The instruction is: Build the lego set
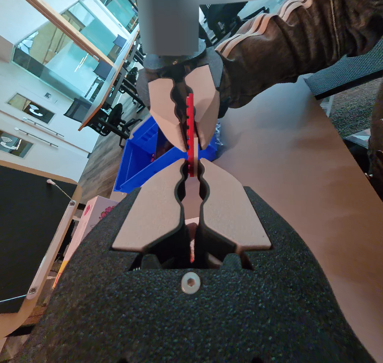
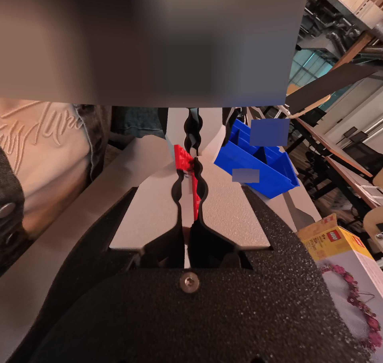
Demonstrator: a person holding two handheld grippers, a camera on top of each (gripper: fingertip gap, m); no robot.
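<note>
My left tongs (image 1: pixel 192 160) are clamped on a thin red plate (image 1: pixel 191 133), seen edge-on, which stands up between the tips. My right tongs (image 1: pixel 191 145) come in from the far side, tip to tip with mine, and pinch the same plate, so it hangs between the two pairs above the table (image 1: pixel 279 166).

In the right wrist view the right tongs (image 2: pixel 195 158) are pressed onto the red plate (image 2: pixel 182 158), whose studded face shows to the left of the tips, and the left tongs (image 2: pixel 193 151) meet them from beyond.

A yellow and white box (image 2: pixel 339 255) carries a brand logo and a picture of pink flowers; I leave its wording unread. The blue bin (image 2: pixel 259 170) has labels that are blurred over.

Only the left view shows my brown sleeve (image 1: pixel 290 48).
</note>
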